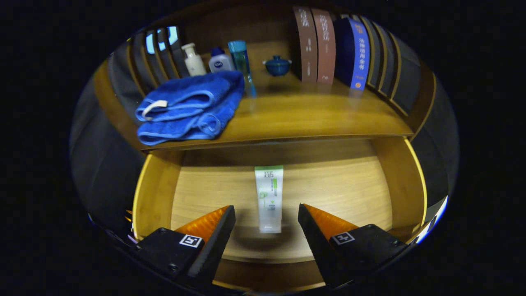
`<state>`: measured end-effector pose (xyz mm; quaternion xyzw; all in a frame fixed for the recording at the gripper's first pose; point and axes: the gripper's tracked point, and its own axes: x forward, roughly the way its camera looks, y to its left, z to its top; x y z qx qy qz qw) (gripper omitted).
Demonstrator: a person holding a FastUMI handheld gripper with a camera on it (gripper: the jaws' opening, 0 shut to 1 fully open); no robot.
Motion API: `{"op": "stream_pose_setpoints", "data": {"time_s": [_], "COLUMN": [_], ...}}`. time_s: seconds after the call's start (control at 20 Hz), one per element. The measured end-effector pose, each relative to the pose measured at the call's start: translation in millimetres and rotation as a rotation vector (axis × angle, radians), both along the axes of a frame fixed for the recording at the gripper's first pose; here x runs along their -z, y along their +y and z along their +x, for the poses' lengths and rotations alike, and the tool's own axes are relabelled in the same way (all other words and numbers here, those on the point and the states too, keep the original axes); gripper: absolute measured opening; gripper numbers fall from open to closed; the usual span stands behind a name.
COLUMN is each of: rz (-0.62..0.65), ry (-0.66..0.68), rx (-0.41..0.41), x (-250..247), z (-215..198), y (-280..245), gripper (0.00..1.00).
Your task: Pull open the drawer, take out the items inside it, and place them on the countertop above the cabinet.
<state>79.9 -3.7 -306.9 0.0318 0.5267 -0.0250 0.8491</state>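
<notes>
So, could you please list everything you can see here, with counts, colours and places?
drawer: one, wood, pulled open below the countertop
tube: one, white and green, on the drawer floor, between the fingertips and reaching beyond them
countertop: one, wood, above the drawer
towel: one, blue, folded, on the countertop's edge
bottles: three, one white, one white and blue, one clear blue, behind the towel
lidded bowl: one, blue, beside the bottles
books: three, two brown and one blue, upright beside the bowl
tongs: one pair, open, over the drawer
</notes>
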Motion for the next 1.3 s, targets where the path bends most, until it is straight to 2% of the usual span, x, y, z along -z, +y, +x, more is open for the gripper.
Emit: {"op": "stream_pose_setpoints", "data": {"time_s": [0.3,0.5,0.6,0.85,1.05,1.1,1.15,1.3], "rz": [-0.036,-0.042,-0.072,-0.088,-0.073,-0.062,-0.052,-0.034], "ry": [0.225,0.285,0.296,0.297,0.301,0.308,0.312,0.288], "rx": [0.006,0.009,-0.004,-0.028,-0.037,-0.028,-0.020,-0.014], "x": [45.0,54.4,46.5,45.7,41.6,53.7,43.1,33.6], "z": [-15.7,-18.5,-12.0,-12.2,-13.8,-16.6,-17.2,-19.9], "y": [-7.9,-8.8,-11.4,-12.8,-14.1,-14.2,-14.4,-15.7], "gripper": [0.98,0.94,0.88,0.51,0.45,0.40,0.35,0.35]}}
